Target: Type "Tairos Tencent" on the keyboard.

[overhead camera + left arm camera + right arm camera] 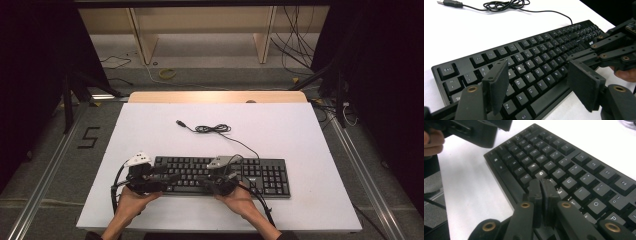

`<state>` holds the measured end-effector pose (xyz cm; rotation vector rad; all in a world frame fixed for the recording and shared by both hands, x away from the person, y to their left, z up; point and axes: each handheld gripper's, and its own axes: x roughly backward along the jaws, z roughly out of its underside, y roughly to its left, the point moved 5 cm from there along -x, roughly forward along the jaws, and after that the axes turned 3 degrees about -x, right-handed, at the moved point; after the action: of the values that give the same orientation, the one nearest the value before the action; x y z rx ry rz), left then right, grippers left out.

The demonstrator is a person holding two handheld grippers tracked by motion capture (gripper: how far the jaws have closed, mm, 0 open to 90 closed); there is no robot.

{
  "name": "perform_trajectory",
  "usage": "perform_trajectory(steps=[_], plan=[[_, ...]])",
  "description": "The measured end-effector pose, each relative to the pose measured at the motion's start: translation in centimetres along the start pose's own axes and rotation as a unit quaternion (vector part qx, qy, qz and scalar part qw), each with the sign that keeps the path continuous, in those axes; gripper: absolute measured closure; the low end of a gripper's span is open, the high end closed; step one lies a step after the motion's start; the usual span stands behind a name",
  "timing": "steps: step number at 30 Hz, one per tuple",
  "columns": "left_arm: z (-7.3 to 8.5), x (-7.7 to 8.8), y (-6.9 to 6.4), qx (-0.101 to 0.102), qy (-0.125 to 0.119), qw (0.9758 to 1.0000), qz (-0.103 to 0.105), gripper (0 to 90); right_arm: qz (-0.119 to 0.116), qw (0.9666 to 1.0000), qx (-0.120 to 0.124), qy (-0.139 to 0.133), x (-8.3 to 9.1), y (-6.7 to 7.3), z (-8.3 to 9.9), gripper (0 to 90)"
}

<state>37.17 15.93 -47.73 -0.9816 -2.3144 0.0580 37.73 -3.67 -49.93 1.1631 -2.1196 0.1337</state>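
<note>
One black keyboard [220, 176] lies low in the middle of the high view on the white tabletop [150, 125], its cable [215, 129] coiled above it with the plug toward upper left. Left tongs [541, 85] stand wide apart over the letter keys at the keyboard's left end, gripping nothing. Right tongs [541, 192] are pressed together, tips over the keys near G and H.
</note>
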Motion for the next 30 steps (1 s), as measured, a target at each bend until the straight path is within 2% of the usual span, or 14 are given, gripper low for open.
perform_trajectory(steps=[5,14,30], plan=[[0.3,0.1,-0.3,0.000,-0.001,1.0000,0.001,33.2,0.002,1.0000,-0.001,0.005,-0.3,-0.1,0.1,89.7],[0.8,0.1,-0.6,-0.015,0.003,0.9999,-0.005,31.4,0.005,0.9999,-0.003,0.013,-0.8,-0.2,0.2,90.0],[1.2,0.0,-1.0,-0.019,0.004,0.9998,-0.001,30.4,0.012,0.9997,-0.005,0.021,-1.3,-0.3,0.4,90.0]])
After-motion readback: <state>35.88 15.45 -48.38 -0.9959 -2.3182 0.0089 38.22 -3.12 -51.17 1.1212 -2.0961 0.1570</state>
